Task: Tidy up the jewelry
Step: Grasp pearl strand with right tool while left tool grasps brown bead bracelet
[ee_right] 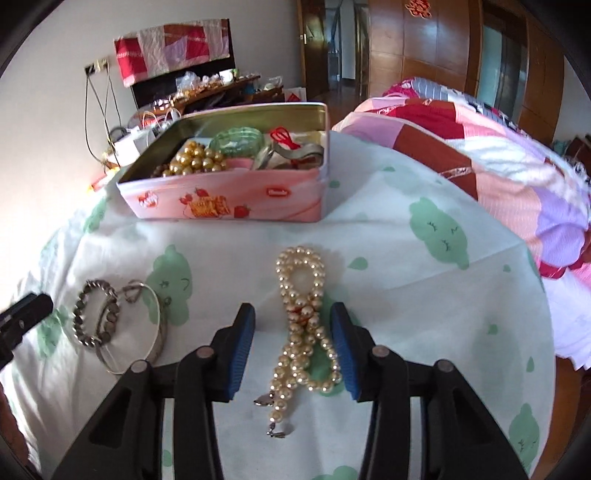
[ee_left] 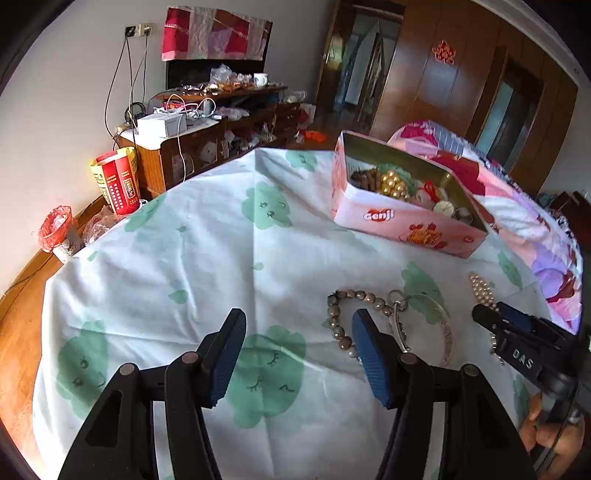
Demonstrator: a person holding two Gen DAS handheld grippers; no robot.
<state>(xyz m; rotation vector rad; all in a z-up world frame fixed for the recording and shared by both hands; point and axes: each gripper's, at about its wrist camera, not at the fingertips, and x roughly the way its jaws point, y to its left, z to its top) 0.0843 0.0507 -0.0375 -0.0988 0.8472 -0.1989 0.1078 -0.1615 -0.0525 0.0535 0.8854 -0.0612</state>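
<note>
Right tool [ee_right: 293, 328] straddles pearl necklace [ee_right: 301, 314]; bare sheet [ee_left: 192, 258] left

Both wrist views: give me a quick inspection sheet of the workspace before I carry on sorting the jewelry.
Surface: bed sheet, white with green prints, creased.
Job's things: pink tin open, already holding gold beads and other pieces; pearl necklace lying loose on the sheet; dark bead bracelet and silver bangle overlapping beside it.
Clutter: none on the sheet besides the jewelry.
Grippers: left gripper open, over bare sheet, its right finger by the bracelet; right gripper straddling the necklace, pads apparently not pressing it.
Cables: wires hanging from a wall socket to a crowded cabinet.
Surroundings: patchwork quilt, wooden wardrobe, red-lined bin.
</note>
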